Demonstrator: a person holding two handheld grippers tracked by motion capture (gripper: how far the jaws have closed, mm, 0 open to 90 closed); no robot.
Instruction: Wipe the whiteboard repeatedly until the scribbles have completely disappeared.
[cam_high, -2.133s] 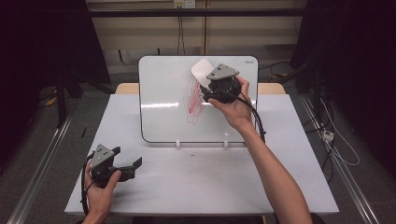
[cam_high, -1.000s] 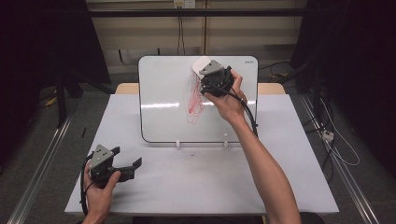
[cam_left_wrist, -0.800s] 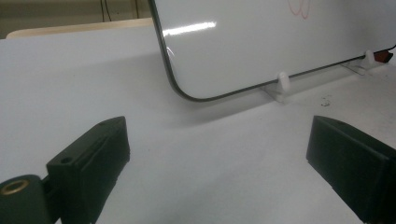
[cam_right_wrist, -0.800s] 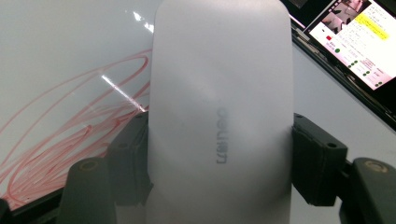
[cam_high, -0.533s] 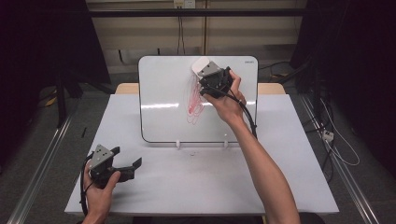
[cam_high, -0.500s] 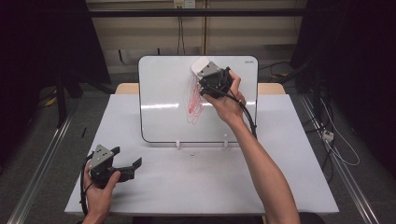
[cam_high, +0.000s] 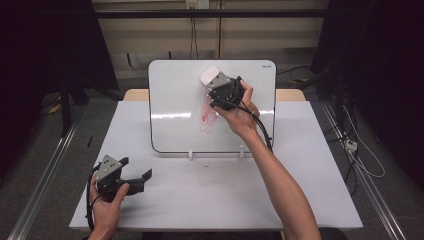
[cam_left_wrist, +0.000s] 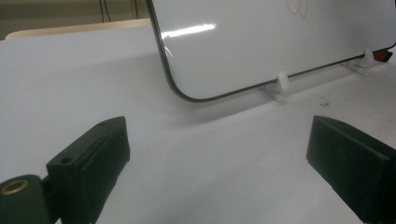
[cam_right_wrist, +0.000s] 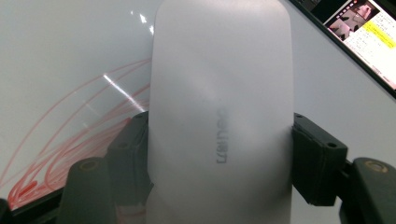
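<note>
A whiteboard (cam_high: 175, 95) stands propped upright at the back of the table, with red marker scribbles (cam_high: 207, 117) near its middle. My right gripper (cam_high: 214, 84) is shut on a white eraser (cam_high: 210, 76) held against the upper part of the board, just above the scribbles. In the right gripper view the eraser (cam_right_wrist: 219, 112) sits between both jaws, with the red scribbles (cam_right_wrist: 70, 154) to its left. My left gripper (cam_high: 142, 178) rests open on the table near the front left; nothing lies between its jaws in the left gripper view (cam_left_wrist: 219, 154).
The white table (cam_high: 310, 165) extends in front of and beside the board. Small white feet (cam_high: 190, 154) hold the board's lower edge; these feet (cam_left_wrist: 281, 80) also appear ahead of the left gripper. Cables (cam_high: 360, 150) lie on the floor at the right.
The right gripper with the eraser has shifted slightly left and up on the board. The left gripper has stayed put.
</note>
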